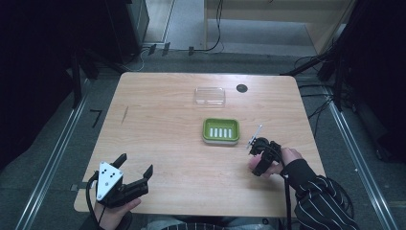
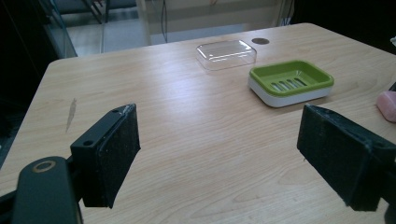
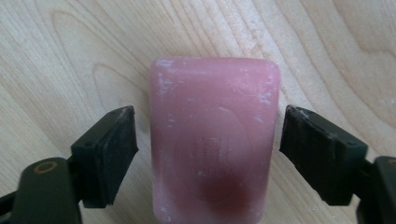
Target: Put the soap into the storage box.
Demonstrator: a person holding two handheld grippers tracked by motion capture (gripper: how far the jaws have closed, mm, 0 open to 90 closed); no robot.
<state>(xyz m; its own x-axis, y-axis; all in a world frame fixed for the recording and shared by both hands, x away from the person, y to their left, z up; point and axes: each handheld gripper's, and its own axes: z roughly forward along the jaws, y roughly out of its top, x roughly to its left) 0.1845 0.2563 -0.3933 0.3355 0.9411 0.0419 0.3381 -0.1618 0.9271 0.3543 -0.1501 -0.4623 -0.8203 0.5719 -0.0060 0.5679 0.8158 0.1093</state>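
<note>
A green soap dish point(image 1: 220, 130) with a white base and five slots in its floor sits near the middle of the light wooden surface point(image 1: 163, 143). Just beyond the dish, toward the far edge, lies a clear plastic lid point(image 1: 209, 96), and to the right of that lid a small dark round grommet point(image 1: 242, 88) is set into the wood. To the near right of the dish, the right tongs point(image 3: 205, 154) point down over a pink bar of soap point(image 3: 214, 140) lying flat on the surface; the jaws stand open, one on each side of the bar, with a narrow gap showing between each pad and the soap, so nothing is gripped. A round emblem with raised lettering is pressed into the top of the bar, but the letters are too soft to read. Well to the near left of the dish, close to the front edge, the left tongs point(image 1: 135, 167) are spread wide and hold nothing.
</note>
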